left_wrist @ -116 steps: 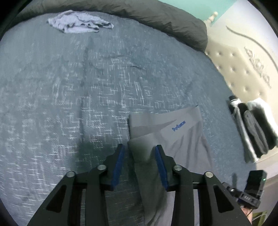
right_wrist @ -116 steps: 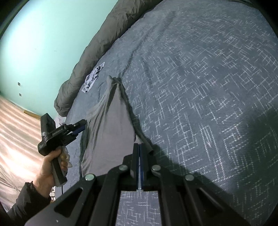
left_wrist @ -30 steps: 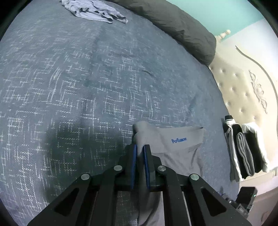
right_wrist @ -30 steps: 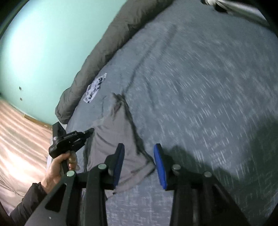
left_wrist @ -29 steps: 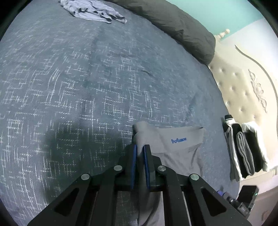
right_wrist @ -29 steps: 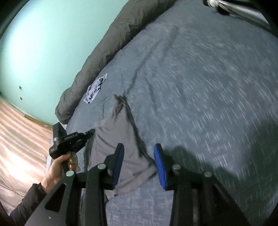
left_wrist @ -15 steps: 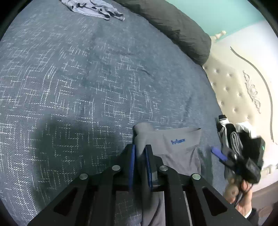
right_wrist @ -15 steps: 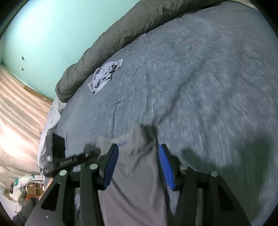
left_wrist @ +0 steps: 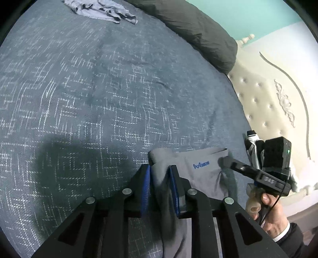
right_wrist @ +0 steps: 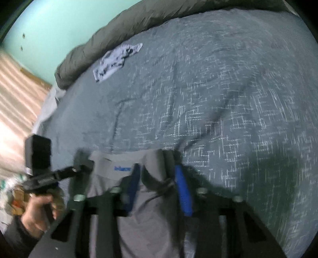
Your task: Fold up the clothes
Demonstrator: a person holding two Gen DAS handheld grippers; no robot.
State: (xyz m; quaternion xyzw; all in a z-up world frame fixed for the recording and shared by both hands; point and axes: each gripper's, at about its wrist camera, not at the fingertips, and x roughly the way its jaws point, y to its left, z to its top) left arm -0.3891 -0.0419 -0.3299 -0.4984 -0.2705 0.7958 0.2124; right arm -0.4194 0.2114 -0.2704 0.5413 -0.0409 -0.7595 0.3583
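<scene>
A grey garment with a blue logo [left_wrist: 200, 170] lies folded on the blue patterned bedspread [left_wrist: 99, 99]. My left gripper [left_wrist: 160, 174] has its blue pads partly apart, with a thick fold at the garment's left corner between them. My right gripper [right_wrist: 157, 174] is open over the same grey garment [right_wrist: 147, 218], its pads either side of a raised fold at the top edge. In the left wrist view the right gripper's tip [left_wrist: 224, 160] touches the garment's right corner. In the right wrist view the left gripper [right_wrist: 79, 164] sits at the garment's left edge.
A crumpled light-blue garment [left_wrist: 101, 10] lies far off by a dark grey duvet roll [left_wrist: 198, 29]; it also shows in the right wrist view [right_wrist: 117, 59]. Folded dark and white clothes [left_wrist: 254, 146] lie by the cream tufted headboard [left_wrist: 268, 103].
My right gripper swung round from the garment's far end to its waistband end, staying open. My left gripper, shut on the corner fold, has spread its pads a little.
</scene>
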